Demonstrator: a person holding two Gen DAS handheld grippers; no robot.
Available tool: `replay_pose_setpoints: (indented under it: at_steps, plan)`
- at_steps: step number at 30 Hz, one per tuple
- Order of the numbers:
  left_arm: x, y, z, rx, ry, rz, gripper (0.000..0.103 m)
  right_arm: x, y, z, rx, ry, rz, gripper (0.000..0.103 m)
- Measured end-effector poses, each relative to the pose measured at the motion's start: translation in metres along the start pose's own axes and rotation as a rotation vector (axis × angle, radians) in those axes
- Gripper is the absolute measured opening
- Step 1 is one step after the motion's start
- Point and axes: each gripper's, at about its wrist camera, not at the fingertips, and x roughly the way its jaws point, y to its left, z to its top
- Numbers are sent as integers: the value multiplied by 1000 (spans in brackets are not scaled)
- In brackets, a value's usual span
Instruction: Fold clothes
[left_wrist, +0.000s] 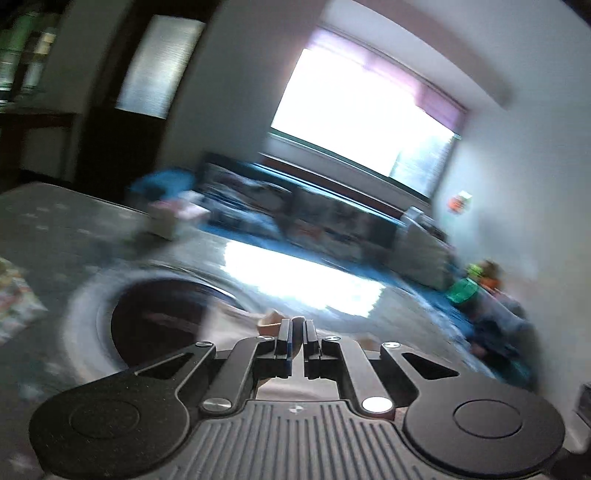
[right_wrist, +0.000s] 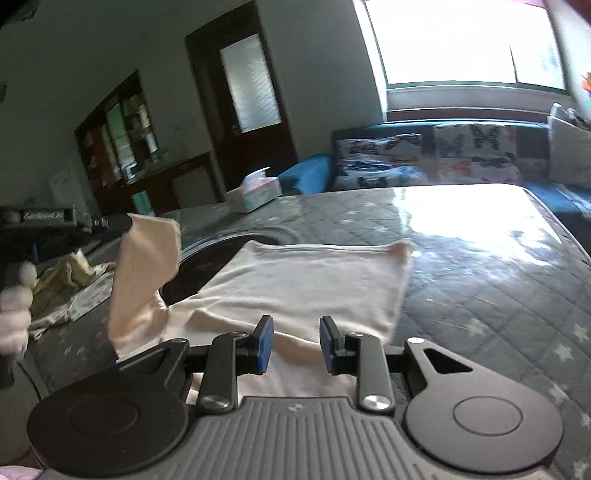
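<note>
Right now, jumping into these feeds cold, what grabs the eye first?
The pale pink garment spread flat on the star-quilted table, with one flap lifted high at its left by the left gripper. The right gripper hovers open over the near edge. Behind, window glare floods the tabletop.

Tissue box (right_wrist: 254, 193) at table's (right_wrist: 498, 295) far edge

Pale pink garment (right_wrist: 303, 284) on a grey quilted tabletop (right_wrist: 480, 295) with white stars; butterfly-print cushions (right_wrist: 476, 151); blue pads (right_wrist: 265, 343) on black tongs.
</note>
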Motion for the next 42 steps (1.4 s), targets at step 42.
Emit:
replay_pose_setpoints:
  at_steps: [42]
  plan:
    - [71,84,-42,52,273,-4,19,62,9,-26,-48,167,-11,27]
